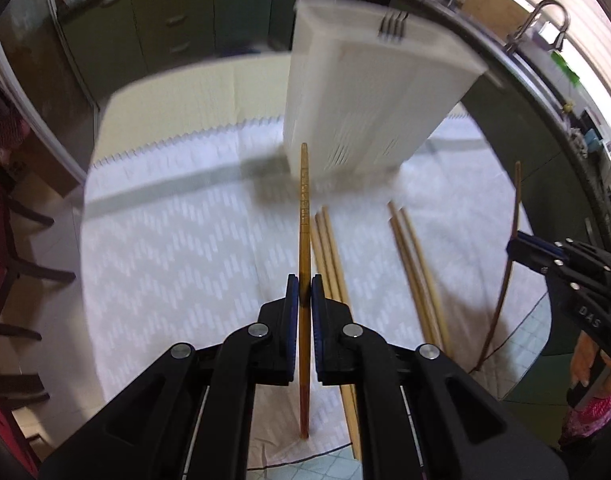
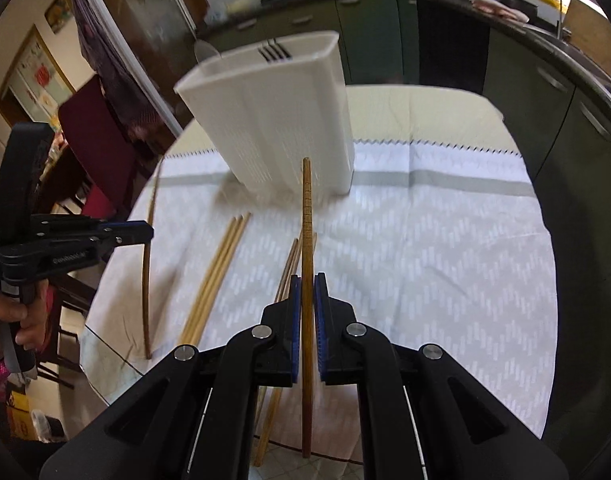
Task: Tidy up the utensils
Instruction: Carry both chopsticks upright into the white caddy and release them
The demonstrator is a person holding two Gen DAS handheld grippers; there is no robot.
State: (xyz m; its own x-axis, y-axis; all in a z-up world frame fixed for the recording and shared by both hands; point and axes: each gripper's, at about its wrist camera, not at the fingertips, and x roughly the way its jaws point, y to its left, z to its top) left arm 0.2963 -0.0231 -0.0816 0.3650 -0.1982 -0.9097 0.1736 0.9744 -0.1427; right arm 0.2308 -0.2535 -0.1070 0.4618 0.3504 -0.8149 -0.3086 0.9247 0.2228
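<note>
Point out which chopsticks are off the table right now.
Two darker brown ones: one chopstick clamped in the left gripper, another chopstick in the right gripper. The paler chopsticks lie on the cloth.

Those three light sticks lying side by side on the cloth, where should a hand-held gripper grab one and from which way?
Grip an outer stick of the three pale chopsticks near its middle, coming from above, fingers either side of its width. They lie flat on the tablecloth, touching each other, so only the outer edge and the top are free. Probably nudge it sideways first.
</note>
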